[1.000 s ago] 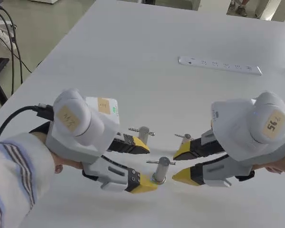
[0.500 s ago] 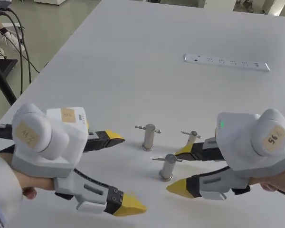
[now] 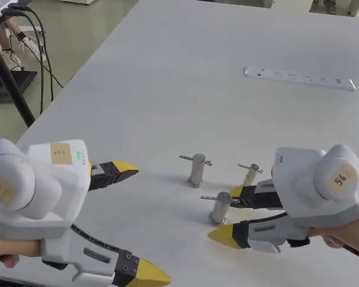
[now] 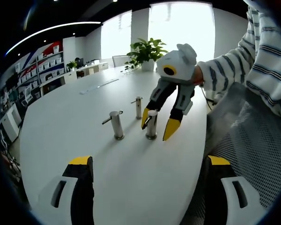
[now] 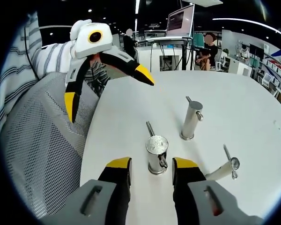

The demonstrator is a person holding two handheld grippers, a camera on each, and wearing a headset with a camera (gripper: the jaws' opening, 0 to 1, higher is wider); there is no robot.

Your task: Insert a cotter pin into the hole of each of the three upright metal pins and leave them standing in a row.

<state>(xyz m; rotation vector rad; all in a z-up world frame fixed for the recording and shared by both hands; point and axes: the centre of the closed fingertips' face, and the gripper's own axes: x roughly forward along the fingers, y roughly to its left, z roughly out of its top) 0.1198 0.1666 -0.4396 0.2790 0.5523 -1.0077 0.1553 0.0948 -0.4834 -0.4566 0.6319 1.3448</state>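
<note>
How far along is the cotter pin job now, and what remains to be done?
Done: a cotter pin sits through each one: the back pin, the near pin and the right pin.
In hand: the right gripper stands open around the near pin; the left gripper is open, off to the side.
Left: they form a triangle, not a row, and the right pin seems to lean.

Big white oval table (image 3: pixel 167 89), long white power strip (image 3: pixel 299 79) lying on its far side. Grey-green floor (image 3: pixel 72 27) to the left, black cables (image 3: pixel 43 48) hanging there. Bright window (image 4: pixel 180 23), leafy potted plant (image 4: pixel 147 49) in front of it. Open laptop on raised stand (image 5: pixel 180 21). Grey mesh chair (image 5: pixel 42 154) at table edge. Curved ceiling light strip (image 4: pixel 56 28).
</note>
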